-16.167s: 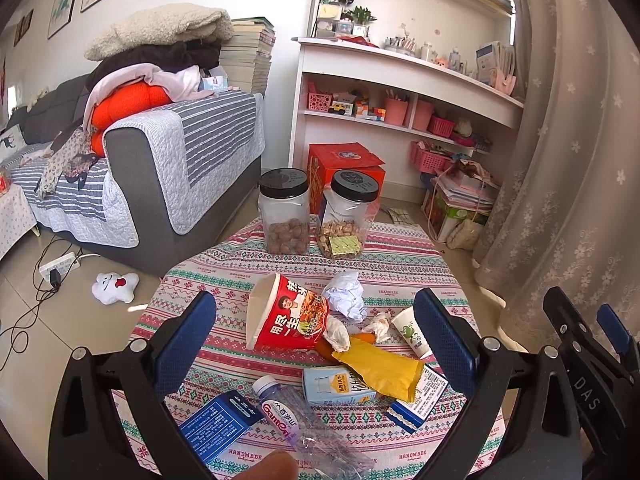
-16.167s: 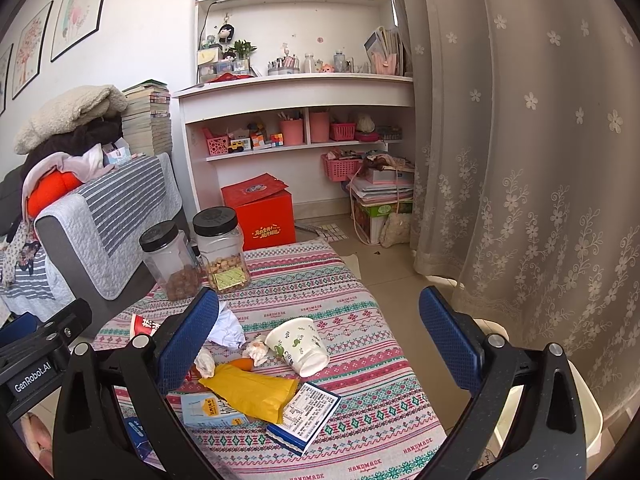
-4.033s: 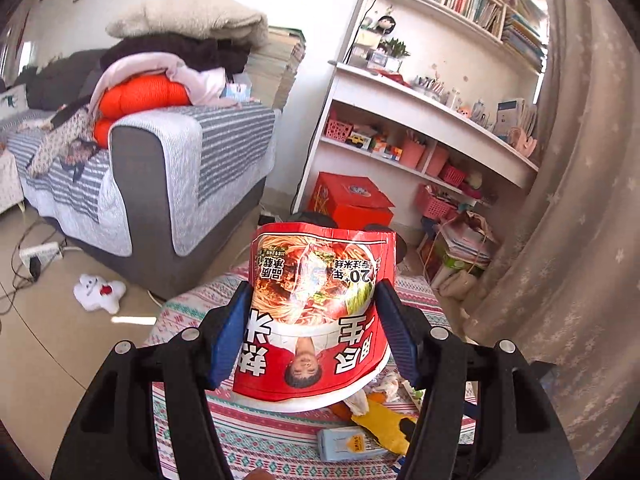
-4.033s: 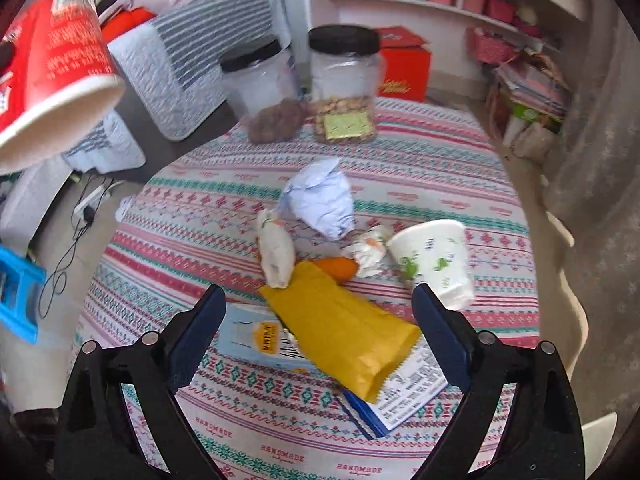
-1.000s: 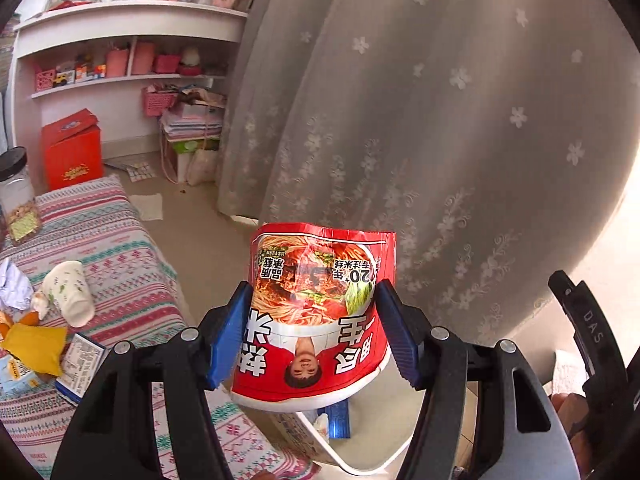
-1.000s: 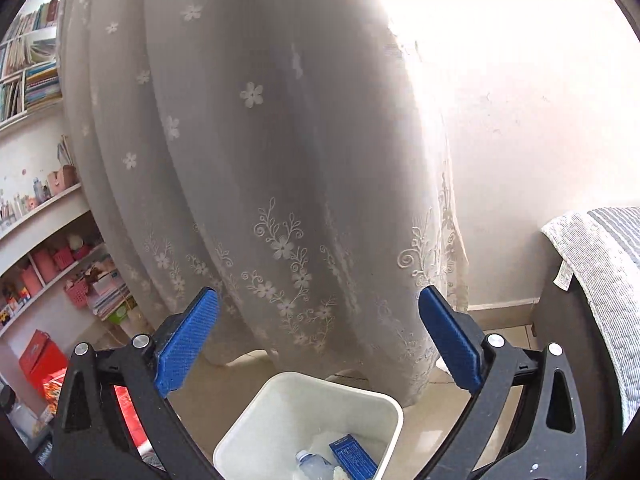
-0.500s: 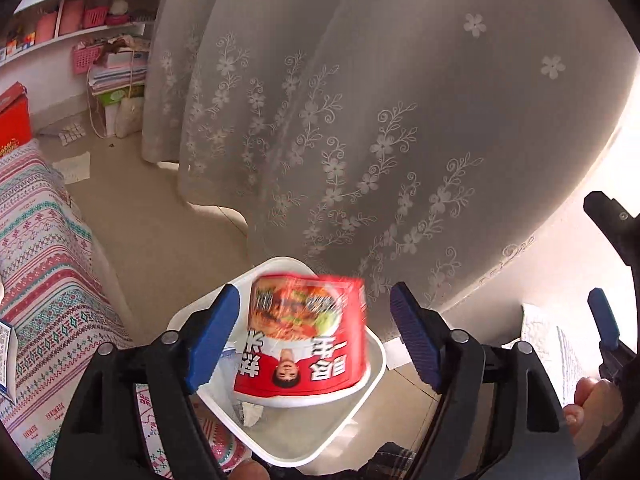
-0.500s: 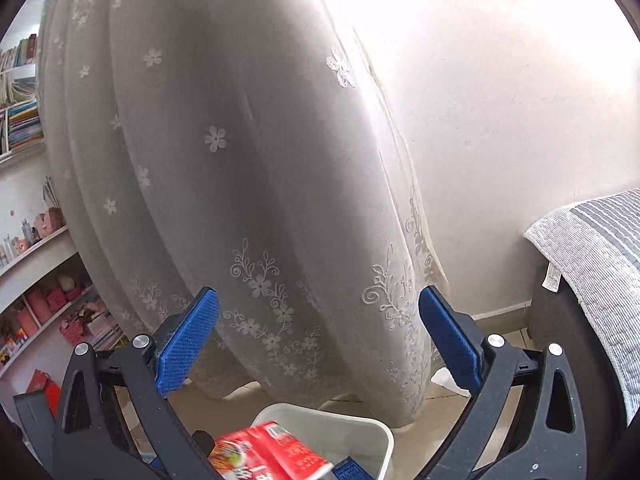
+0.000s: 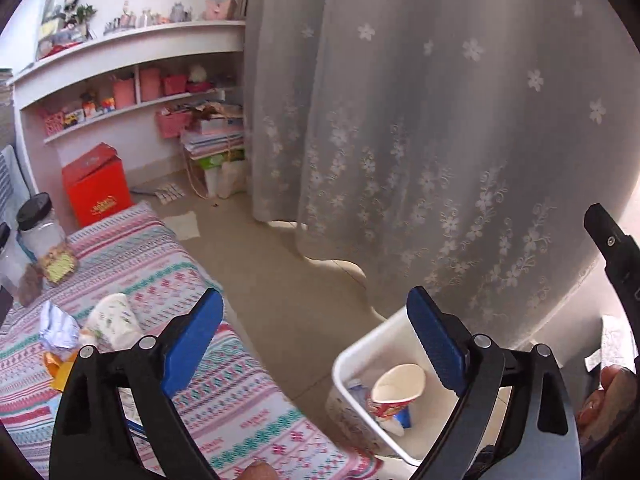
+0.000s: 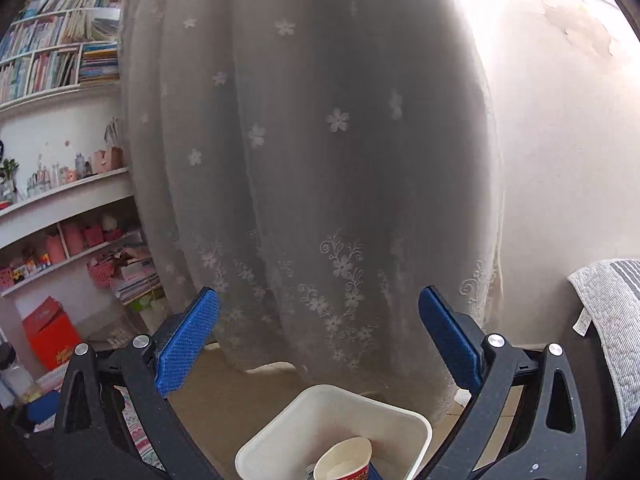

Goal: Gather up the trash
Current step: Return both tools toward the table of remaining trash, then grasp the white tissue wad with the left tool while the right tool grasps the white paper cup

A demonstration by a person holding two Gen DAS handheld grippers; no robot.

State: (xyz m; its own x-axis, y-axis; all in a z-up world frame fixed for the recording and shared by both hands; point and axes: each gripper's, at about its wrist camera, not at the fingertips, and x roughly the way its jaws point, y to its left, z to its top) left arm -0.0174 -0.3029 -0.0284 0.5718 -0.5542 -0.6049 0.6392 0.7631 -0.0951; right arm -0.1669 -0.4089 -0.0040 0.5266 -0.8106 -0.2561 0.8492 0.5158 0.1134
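The red noodle cup [image 9: 396, 390] lies mouth-up inside the white bin [image 9: 340, 364] on the floor, among other trash. My left gripper [image 9: 316, 332] hangs above and left of the bin; its jaws are opening and nothing is between them. On the patterned table [image 9: 224, 404] at the left remain a white paper cup [image 9: 116, 320], crumpled paper [image 9: 58, 326] and a yellow wrapper [image 9: 60, 368]. In the right wrist view the bin [image 10: 276, 436] and noodle cup [image 10: 344, 460] sit low in frame, and my right gripper [image 10: 318, 328] is open and empty above them.
A flowered grey curtain [image 9: 420, 120] hangs just behind the bin. White shelves [image 9: 132, 76], a red box [image 9: 96, 190] and stacked papers stand at the back left. Two jars [image 9: 44, 236] rest on the table's far edge. A striped cover [image 10: 612, 312] shows at the right.
My left gripper let go of the red noodle cup, which dropped into the white bin. Its jaws spread wider and the view swung back toward the table. The right gripper turned slightly.
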